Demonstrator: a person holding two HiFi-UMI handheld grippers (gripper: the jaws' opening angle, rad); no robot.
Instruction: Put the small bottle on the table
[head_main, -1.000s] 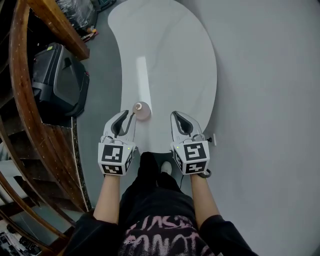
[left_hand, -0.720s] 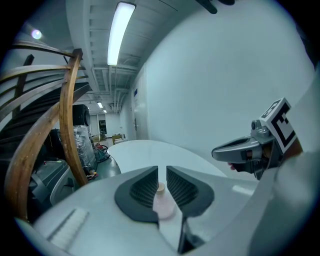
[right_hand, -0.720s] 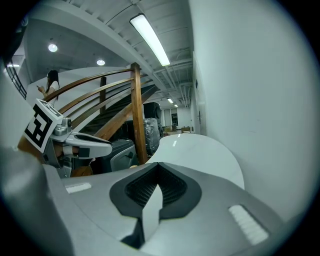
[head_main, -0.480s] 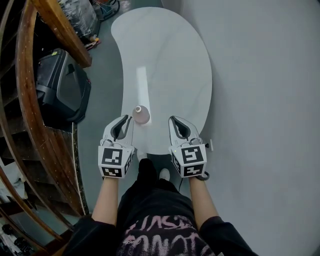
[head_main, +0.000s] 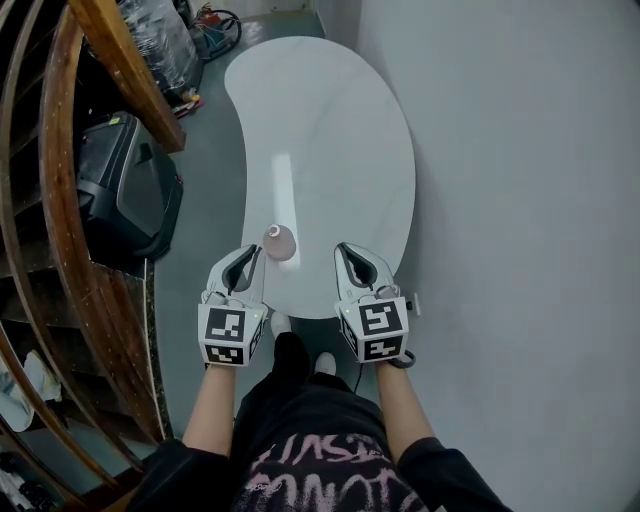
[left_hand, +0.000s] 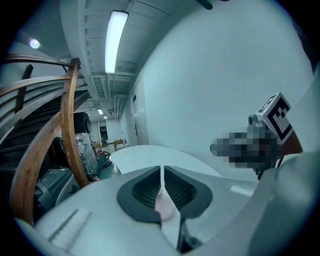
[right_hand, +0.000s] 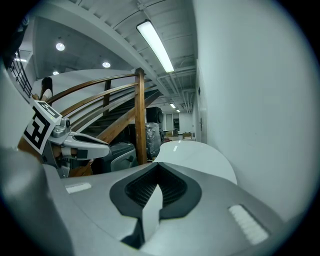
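A small pale pink bottle (head_main: 281, 243) stands upright on the white kidney-shaped table (head_main: 330, 130), close to its near left edge. My left gripper (head_main: 253, 252) is just behind and left of the bottle, jaws shut, a small gap away from it. In the left gripper view the bottle (left_hand: 163, 204) shows as a pink sliver through the slit between the closed jaws of the left gripper (left_hand: 162, 172). My right gripper (head_main: 345, 250) hovers over the table's near edge, shut and empty. The right gripper view shows the right gripper (right_hand: 159, 172) closed, with the table (right_hand: 200, 150) beyond.
A curved wooden stair railing (head_main: 60, 200) runs down the left side. A black case (head_main: 125, 190) sits on the floor beside the table. A grey wall (head_main: 520, 200) borders the table's right. Plastic-wrapped clutter (head_main: 160, 30) lies at the far end.
Both grippers have drawn back toward the person. The left gripper's tips, close against the bottle a second ago, now stand a little apart from it. The bottle stays on the table.
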